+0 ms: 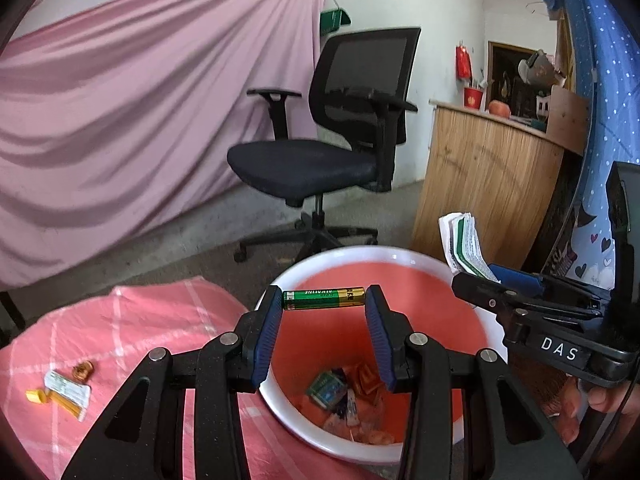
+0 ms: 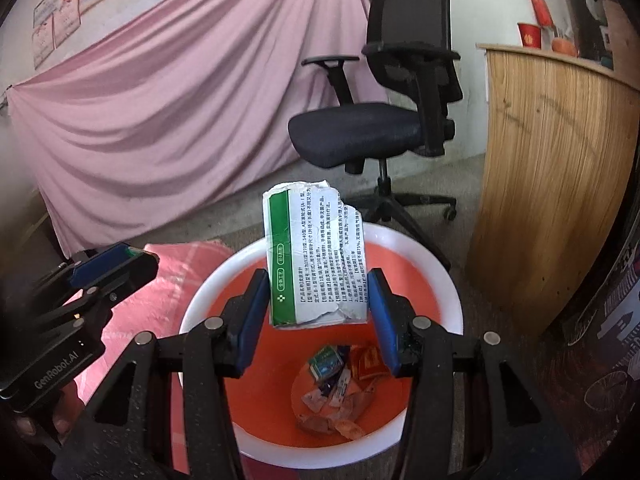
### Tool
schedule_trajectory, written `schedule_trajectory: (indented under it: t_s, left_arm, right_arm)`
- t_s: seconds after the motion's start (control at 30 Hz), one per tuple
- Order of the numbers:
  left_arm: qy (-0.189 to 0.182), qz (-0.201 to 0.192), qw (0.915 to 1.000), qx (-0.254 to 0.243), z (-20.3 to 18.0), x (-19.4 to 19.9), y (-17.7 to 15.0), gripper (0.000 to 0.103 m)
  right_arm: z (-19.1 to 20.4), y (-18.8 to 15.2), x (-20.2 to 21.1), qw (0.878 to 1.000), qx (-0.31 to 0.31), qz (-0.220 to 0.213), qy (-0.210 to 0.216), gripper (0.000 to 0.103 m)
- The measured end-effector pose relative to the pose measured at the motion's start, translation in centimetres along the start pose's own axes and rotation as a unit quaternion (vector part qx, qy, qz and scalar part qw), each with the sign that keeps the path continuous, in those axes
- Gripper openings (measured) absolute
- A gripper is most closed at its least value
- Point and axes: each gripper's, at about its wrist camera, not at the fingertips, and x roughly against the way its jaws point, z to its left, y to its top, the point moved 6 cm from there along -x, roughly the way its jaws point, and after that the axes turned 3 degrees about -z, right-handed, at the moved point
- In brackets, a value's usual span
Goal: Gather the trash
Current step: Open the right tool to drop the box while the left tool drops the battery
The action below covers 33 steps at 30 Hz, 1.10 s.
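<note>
My left gripper [image 1: 324, 300] is shut on a green and gold battery [image 1: 324, 299], held crosswise by its ends above the orange bin with a white rim [image 1: 280, 280]. My right gripper [image 2: 318, 300] is shut on a torn green and white carton [image 2: 314, 256], held upright above the same bin [image 2: 208, 280]. The right gripper with the carton [image 1: 464, 244] also shows at the right of the left wrist view. The left gripper body [image 2: 92, 276] shows at the left of the right wrist view. Wrappers and a small green box [image 2: 326, 362] lie on the bin's floor.
A pink checked cloth [image 1: 140, 320] lies left of the bin, with a yellow cap [image 1: 36, 396], a white wrapper [image 1: 68, 390] and a brown scrap [image 1: 82, 370] on it. A black office chair [image 1: 328, 152] stands behind, a wooden counter [image 1: 480, 184] at right.
</note>
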Motion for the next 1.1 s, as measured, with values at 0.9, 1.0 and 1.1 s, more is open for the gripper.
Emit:
schedule_trajectory:
  t_s: [0.9, 1.0, 1.1]
  left_arm:
    - [-0.035, 0.093, 0.994, 0.045, 1.1, -2.1, -2.8, 0.037]
    - [-0.038, 0.092, 0.9941, 0.043, 1.1, -1.8, -2.7, 0.038]
    - [-0.033, 0.087, 0.9948, 0.042, 1.2, -1.5, -2.6, 0.038]
  right_arm:
    - [-2.0, -0.3, -1.2, 0.999, -0.035, 0.033, -0.009, 0.077]
    - [-2.0, -0.3, -1.1, 0.999, -0.035, 0.031, -0.009, 0.078]
    - [-2.2, -0.2, -1.0, 0.999, -0.036, 0.028, -0.01, 0.078]
